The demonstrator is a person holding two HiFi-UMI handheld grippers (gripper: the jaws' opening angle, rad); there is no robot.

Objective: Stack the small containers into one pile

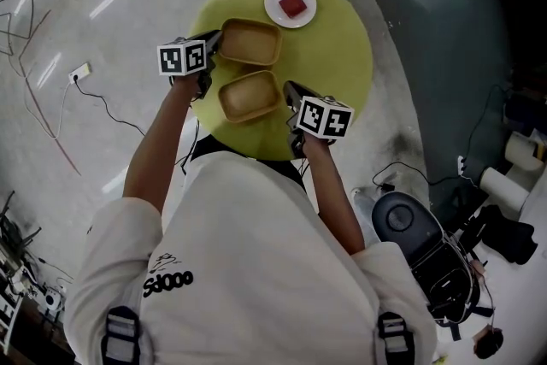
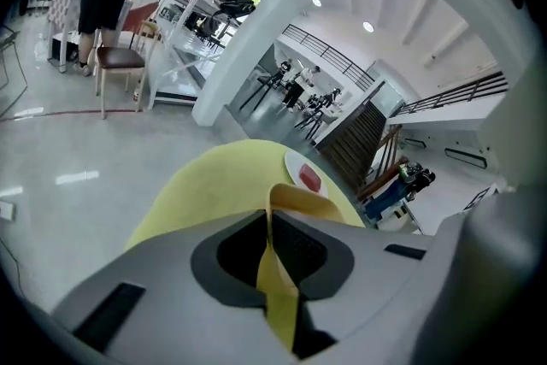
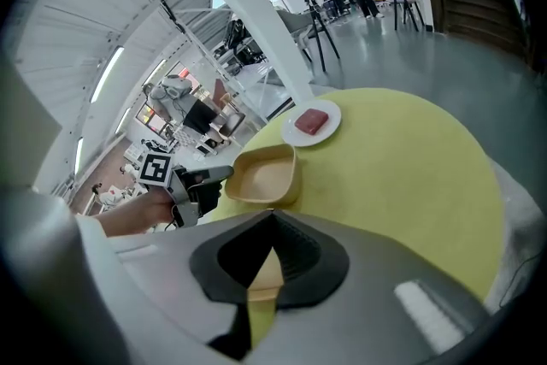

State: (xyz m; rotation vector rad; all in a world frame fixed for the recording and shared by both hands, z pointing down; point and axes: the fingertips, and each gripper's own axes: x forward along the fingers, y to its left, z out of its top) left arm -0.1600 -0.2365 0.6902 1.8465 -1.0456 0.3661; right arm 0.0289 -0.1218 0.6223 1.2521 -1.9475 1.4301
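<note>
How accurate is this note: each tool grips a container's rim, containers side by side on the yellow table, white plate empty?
One error: the head view shows a red block on the white plate. The rest stands: left tool grips the far container, right tool the near container.

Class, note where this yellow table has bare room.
Free: the table's right half, right of the plate and containers. Crowded: the left, where the left gripper grips the far container and the right gripper the near container.
</note>
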